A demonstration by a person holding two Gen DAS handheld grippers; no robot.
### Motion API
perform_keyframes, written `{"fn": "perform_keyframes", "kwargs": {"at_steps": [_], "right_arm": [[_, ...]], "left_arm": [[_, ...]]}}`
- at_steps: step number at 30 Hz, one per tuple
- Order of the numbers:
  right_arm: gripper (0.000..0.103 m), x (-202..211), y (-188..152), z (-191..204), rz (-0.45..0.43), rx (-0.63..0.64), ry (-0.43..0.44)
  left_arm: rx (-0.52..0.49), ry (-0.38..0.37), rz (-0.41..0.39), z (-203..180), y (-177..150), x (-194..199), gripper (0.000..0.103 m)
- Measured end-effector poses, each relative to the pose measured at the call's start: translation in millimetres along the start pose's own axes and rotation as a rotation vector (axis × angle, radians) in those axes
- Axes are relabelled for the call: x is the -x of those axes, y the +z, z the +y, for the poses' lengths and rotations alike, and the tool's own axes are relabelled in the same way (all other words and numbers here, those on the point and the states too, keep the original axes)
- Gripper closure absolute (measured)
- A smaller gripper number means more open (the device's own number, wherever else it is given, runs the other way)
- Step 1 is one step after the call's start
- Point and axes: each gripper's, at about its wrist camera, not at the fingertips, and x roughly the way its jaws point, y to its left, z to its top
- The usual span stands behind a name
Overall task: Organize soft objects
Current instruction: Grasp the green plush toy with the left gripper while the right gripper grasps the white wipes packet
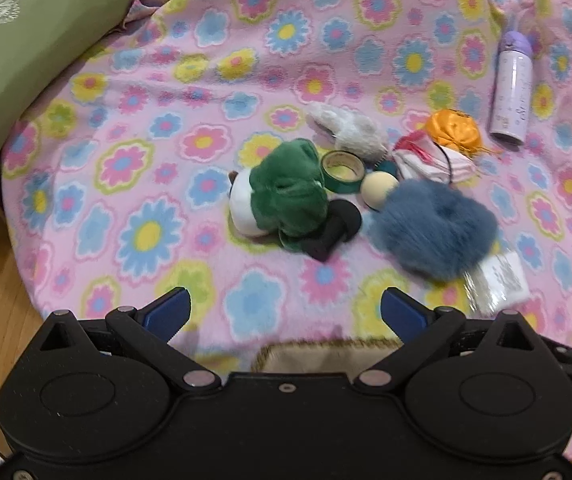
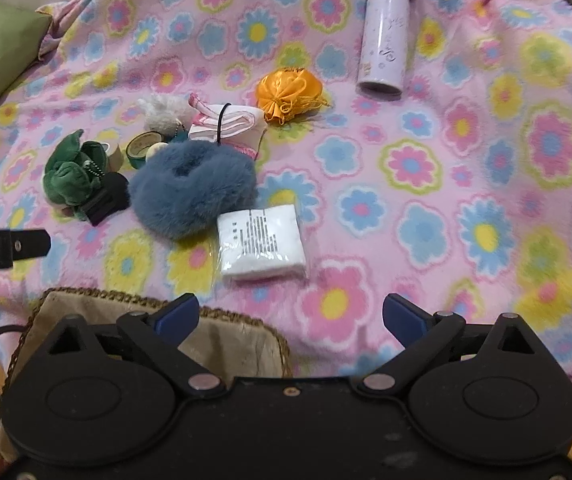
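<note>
A heap of soft things lies on the pink flowered blanket: a green plush toy, a blue furry scrunchie, a grey-white plush, an orange satin pouch and rolled pink-white cloth. In the right wrist view I see the green plush, the scrunchie, the pouch, the cloth and a white packet in clear wrap. My left gripper is open and empty, short of the heap. My right gripper is open and empty, near the packet.
A green tape roll, a wooden ball and a black piece lie among the soft things. A lilac bottle lies at the back. A green cushion sits left. A woven basket stands below the grippers.
</note>
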Motion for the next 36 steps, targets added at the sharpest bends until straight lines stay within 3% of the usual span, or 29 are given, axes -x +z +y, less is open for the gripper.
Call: {"fn": "perform_keyframes", "kwargs": {"at_steps": [10, 19, 30, 34, 36], "right_arm": [[0.002, -39.6, 26.9, 8.5, 0.049, 0.052, 0.008], [0.002, -82.8, 42.9, 10.7, 0.118, 0.079, -0.013], [0.000, -98.6, 50.1, 3.1, 0.102, 0.059, 0.016], [0.005, -95.0, 46.9, 4.2, 0.080, 0.060, 0.021], [0.015, -90.3, 44.7, 4.6, 0.067, 0.061, 0.028]], "left_arm": [[0.017, -0.001, 0.012, 4.5, 40.1, -42.0, 0.004], [0.043, 0.015, 0.055, 9.9, 54.3, -84.7, 0.004], [0.080, -0.015, 0.060, 15.6, 72.1, -108.3, 0.002], [0.098, -0.036, 0.063, 16.6, 71.5, -108.9, 0.002], [0.116, -0.050, 0.064, 18.5, 70.2, -108.5, 0.002]]}}
